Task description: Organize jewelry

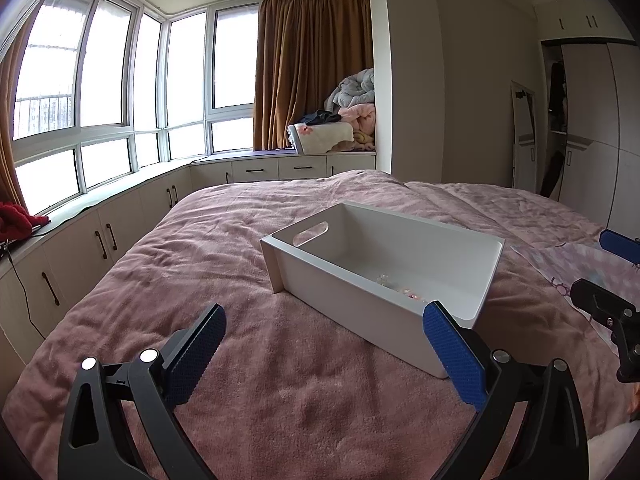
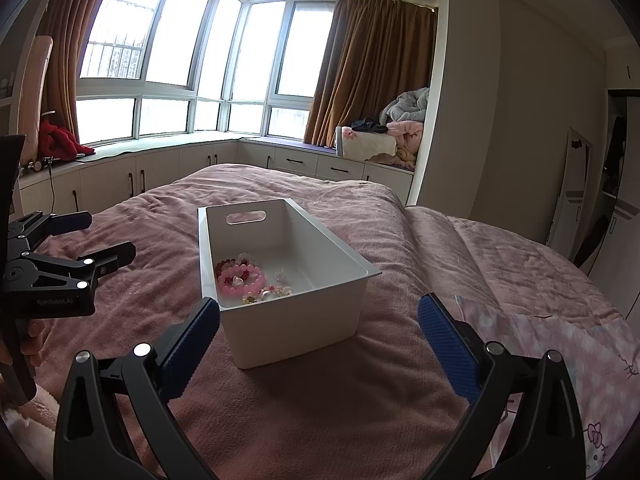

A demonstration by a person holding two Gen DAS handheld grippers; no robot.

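A white plastic bin (image 2: 296, 320) with a handle slot stands on the pink bedspread (image 2: 320, 412). Inside lie pink bead bracelets (image 2: 240, 276) and small pale trinkets (image 2: 276, 292). The bin also shows in the left wrist view (image 1: 340, 300), with only a few beads (image 1: 412, 294) visible over its wall. My right gripper (image 2: 320, 340) is open and empty, just in front of the bin's near end. My left gripper (image 1: 324, 356) is open and empty, near the bin's long side. Each gripper shows at the other view's edge.
A pale patterned cloth (image 2: 580, 380) lies on the bed right of the bin. Window-seat cabinets (image 1: 100, 236) run along the bay window behind the bed. Folded blankets (image 1: 344, 120) are piled on the seat. A wardrobe (image 1: 592, 120) stands at the right.
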